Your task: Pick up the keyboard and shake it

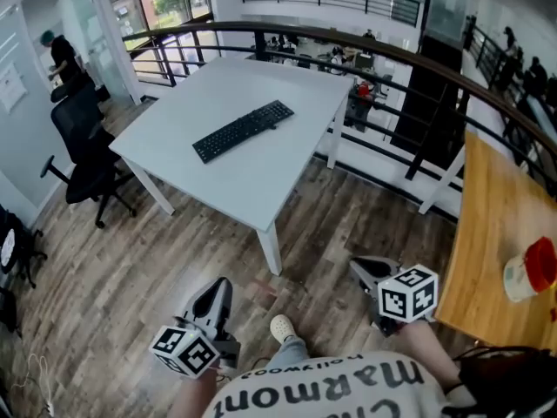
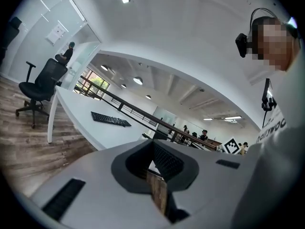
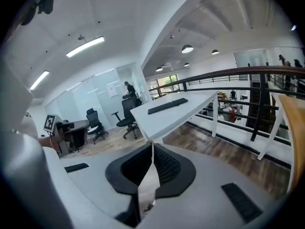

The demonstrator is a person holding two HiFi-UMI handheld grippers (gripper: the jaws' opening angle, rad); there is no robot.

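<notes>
Grey jaws on your left gripper (image 1: 218, 289) and right gripper (image 1: 366, 269) are pressed together and empty; unless opened, they may shove the black keyboard (image 1: 243, 131), lying midway between the white table's (image 1: 261, 194) edges, toward an edge.

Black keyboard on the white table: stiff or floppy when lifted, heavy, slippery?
Probably stiff: the keyboard is a long slab lying flat on the table. Likely light, being so thin. Held at one end only it may tilt or slip, so grip both ends.
</notes>
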